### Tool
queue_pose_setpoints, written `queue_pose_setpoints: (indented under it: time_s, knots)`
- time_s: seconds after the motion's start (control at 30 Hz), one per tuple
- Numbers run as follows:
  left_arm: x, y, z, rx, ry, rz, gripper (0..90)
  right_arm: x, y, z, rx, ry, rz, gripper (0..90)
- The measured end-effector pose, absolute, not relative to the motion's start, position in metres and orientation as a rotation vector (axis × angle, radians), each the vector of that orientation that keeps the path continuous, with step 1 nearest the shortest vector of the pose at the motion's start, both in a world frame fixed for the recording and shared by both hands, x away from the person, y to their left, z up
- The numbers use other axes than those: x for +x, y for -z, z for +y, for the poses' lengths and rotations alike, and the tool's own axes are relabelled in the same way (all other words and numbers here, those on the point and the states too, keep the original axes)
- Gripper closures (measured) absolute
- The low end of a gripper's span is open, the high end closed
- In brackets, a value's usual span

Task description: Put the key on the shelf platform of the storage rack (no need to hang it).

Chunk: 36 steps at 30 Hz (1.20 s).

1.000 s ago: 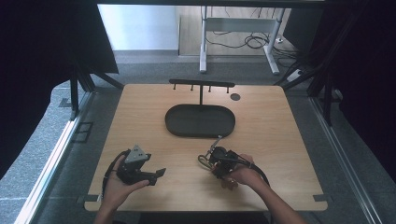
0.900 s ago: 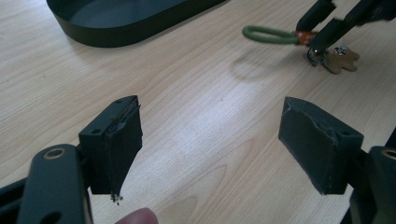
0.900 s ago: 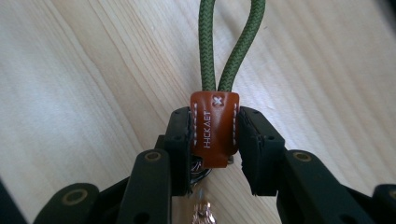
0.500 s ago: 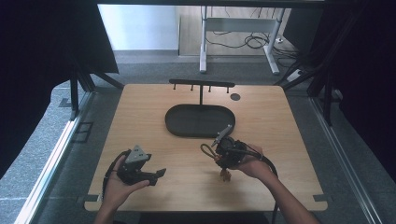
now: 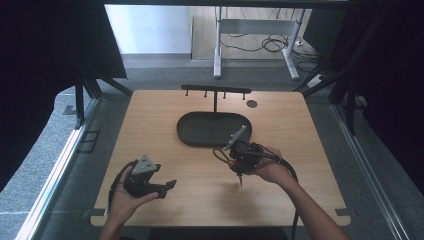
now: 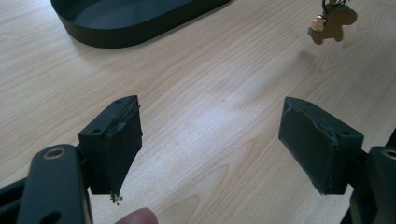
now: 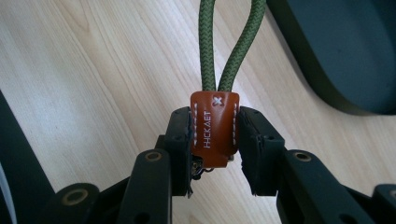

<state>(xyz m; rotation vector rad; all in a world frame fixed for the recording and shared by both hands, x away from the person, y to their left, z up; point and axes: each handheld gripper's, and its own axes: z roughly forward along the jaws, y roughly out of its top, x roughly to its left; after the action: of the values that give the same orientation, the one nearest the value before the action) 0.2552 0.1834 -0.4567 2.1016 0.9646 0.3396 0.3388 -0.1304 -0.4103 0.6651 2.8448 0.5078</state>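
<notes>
So the keychain (image 7: 212,130) is off the desk (image 5: 150,125) right now, pinched by its brown leather tab in the right gripper (image 7: 214,140); jaws closed snug on both sides of the tab, green cord loop (image 7: 224,42) sticking out ahead of them; in the left gripper view a little tan charm (image 6: 334,23) dangles from it above the wood. It's hanging over the middle of the desk, a bit toward the near edge, just beside the near right end of the dark oval tray (image 5: 212,127); behind the tray stands a small rack with pegs (image 5: 216,90) near the far edge.

Left gripper (image 6: 210,135) is parked by the near left corner, jaws wide apart, holding nothing.

My read: pick-up done, carrying step in hand; next is probably getting the loop over a peg, which needs the loop kept open and lined up carefully; could be the tray instead, can't say.
</notes>
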Motion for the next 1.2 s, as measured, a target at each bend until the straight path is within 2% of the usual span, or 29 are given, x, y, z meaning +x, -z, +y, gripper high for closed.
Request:
queue_pose_setpoints:
  time_s: [1.2]
  knots:
    - [0.256,0.458,0.182,2.105,-0.339,0.965,21.6,0.400,0.399,-0.131,0.732,-0.460,2.818,66.9]
